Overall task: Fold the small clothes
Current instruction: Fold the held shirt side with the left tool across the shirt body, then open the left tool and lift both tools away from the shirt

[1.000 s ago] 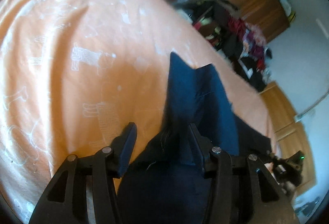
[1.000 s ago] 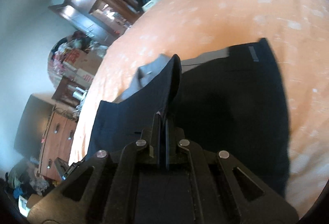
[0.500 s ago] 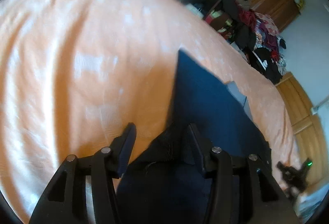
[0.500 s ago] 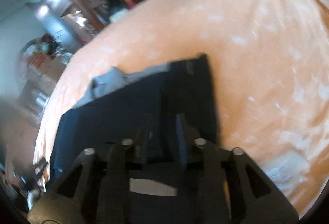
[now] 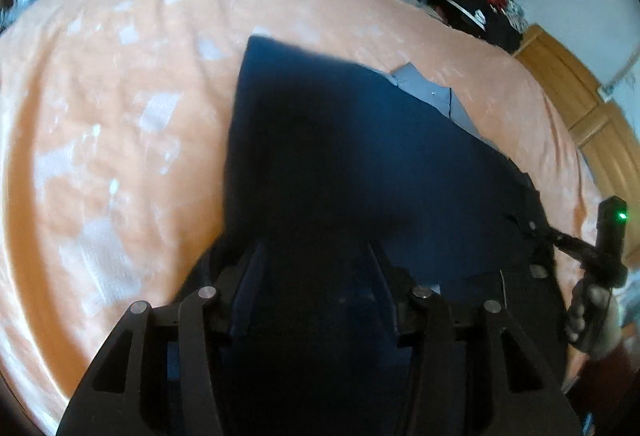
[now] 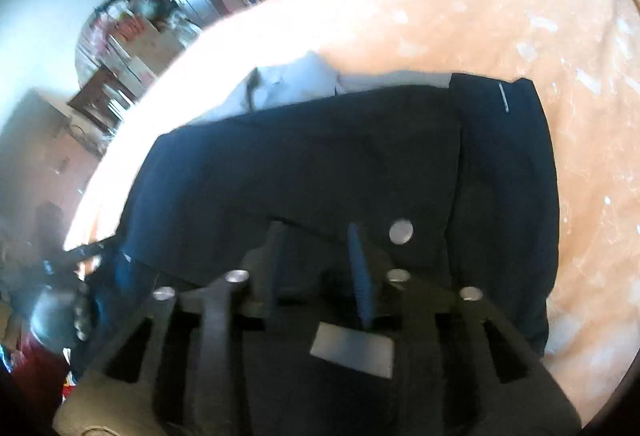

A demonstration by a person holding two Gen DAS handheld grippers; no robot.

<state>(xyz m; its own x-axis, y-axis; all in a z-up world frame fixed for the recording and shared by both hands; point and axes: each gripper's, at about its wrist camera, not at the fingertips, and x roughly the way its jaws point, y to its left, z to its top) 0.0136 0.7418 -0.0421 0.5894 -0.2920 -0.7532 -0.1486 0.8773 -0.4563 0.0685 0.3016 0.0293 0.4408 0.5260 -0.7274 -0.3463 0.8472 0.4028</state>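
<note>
Shorts (image 5: 352,156), one navy pair, lie folded on the orange bedsheet (image 5: 120,116) beneath two tongs, left (image 5: 316,264) and right (image 6: 316,248), both spread apart.

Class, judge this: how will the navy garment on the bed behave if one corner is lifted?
The garment is probably floppy: it lies flat and folded on the bedsheet. Likely light, being thin. Its layers may slide apart when lifted.

Dark navy shorts (image 5: 360,156) lie flat on the orange bed, folded over on themselves. Pale grey pocket lining (image 6: 296,80) shows at far edge. Metal button (image 6: 401,231) visible near waistband. Fabric mostly smooth.
</note>
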